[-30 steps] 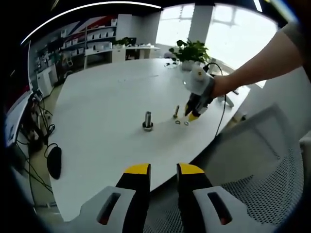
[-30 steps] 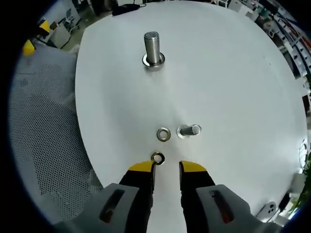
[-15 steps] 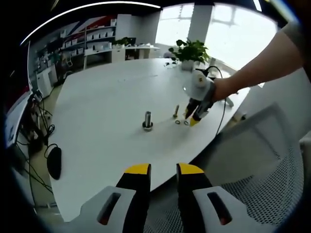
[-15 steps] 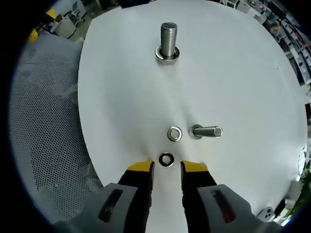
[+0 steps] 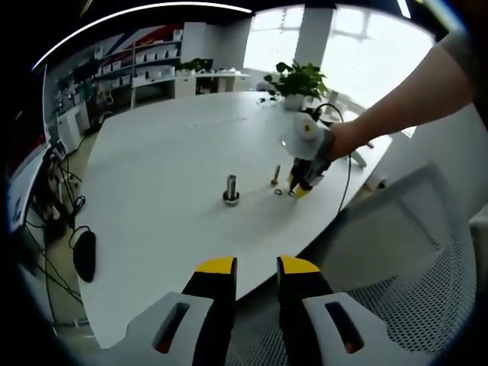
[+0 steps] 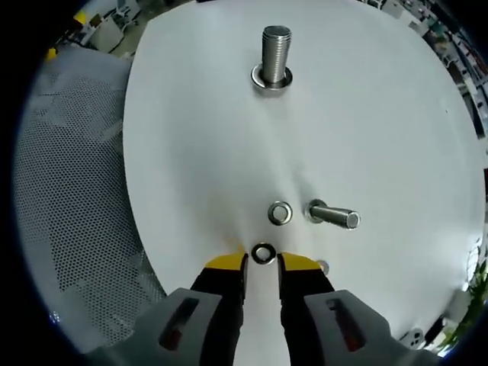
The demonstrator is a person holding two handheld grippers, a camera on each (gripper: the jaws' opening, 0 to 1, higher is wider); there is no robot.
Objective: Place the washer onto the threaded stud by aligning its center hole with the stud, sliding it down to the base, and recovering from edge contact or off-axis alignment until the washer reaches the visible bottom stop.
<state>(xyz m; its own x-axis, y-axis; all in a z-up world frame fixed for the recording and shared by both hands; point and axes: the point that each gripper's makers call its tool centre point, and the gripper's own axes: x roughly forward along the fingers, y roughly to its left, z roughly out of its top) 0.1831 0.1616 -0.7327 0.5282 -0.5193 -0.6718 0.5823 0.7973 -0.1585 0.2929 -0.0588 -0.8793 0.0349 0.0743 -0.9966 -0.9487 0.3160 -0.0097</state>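
I judge the task to be at its opening stage: the washer [image 6: 263, 253] lies flat on the white counter [image 6: 191, 152], its hole facing up, and nothing has yet gone onto the stud [image 6: 275, 55]. My right gripper [image 6: 261, 267] is down at the counter with its yellow tips either side of the washer, jaws narrow; whether they already pinch it I cannot tell. What remains is the whole placement: lift, carry across, centre the hole over the stud and slide it to the base. The stud stands upright, long axis vertical, thread end up, well apart from the washer, with a ring-like base at its foot. A second washer [image 6: 280, 213] lies flat just beyond, beside a bolt [image 6: 333, 216] lying on its side. My left gripper [image 5: 255, 268] hangs off the counter edge, jaws narrowly apart and holding nothing.
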